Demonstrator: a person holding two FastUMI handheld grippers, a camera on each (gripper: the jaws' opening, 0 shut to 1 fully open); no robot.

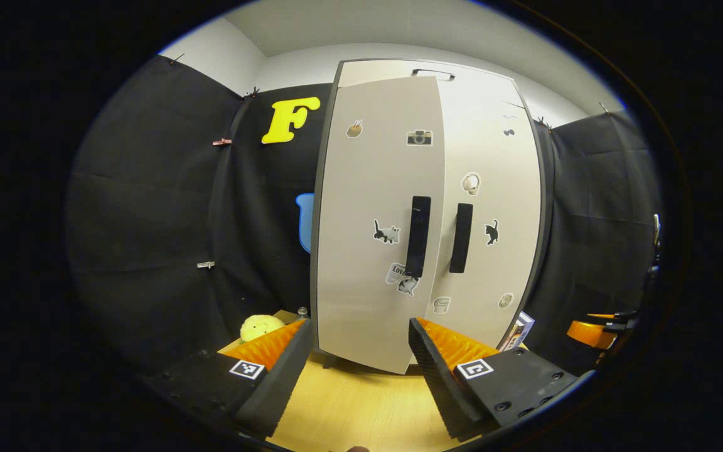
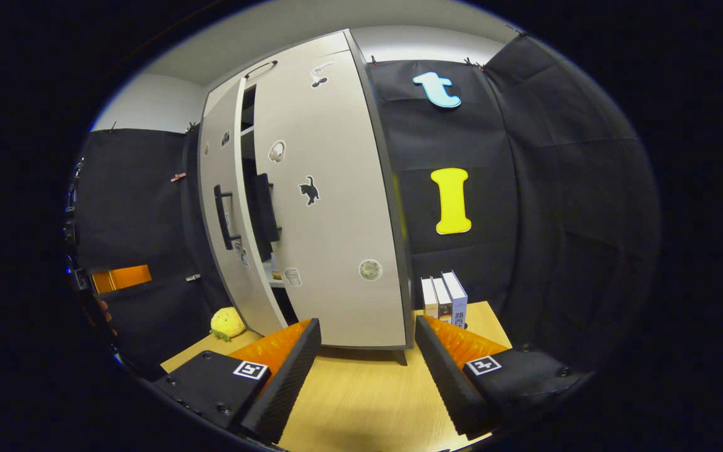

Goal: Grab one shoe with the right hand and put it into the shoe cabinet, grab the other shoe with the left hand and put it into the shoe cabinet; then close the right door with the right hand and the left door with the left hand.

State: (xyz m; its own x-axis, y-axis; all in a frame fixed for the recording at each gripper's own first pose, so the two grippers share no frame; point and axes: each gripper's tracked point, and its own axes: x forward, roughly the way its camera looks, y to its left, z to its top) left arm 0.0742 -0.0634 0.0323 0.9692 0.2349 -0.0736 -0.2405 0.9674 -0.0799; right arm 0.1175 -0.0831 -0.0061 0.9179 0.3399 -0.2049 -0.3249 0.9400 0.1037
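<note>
Both grippers are held spread and empty at the lower frame: left gripper [image 1: 356, 370], right gripper [image 2: 368, 370]. Above each, mid-frame, the flat pale shoe cabinet [image 1: 493, 188] is seen, its left door [image 1: 374, 220] ajar, right door [image 2: 330, 220] shut, slim dark bar handles [image 1: 418, 235] upright

- My table [image 2: 361, 402] is pale wood.
- The shoe cabinet [image 2: 330, 238] stands on it.
- A yellow plush toy [image 2: 228, 323] lies left of the cabinet.
- Three books [image 2: 444, 298] stand upright to its right.
</note>
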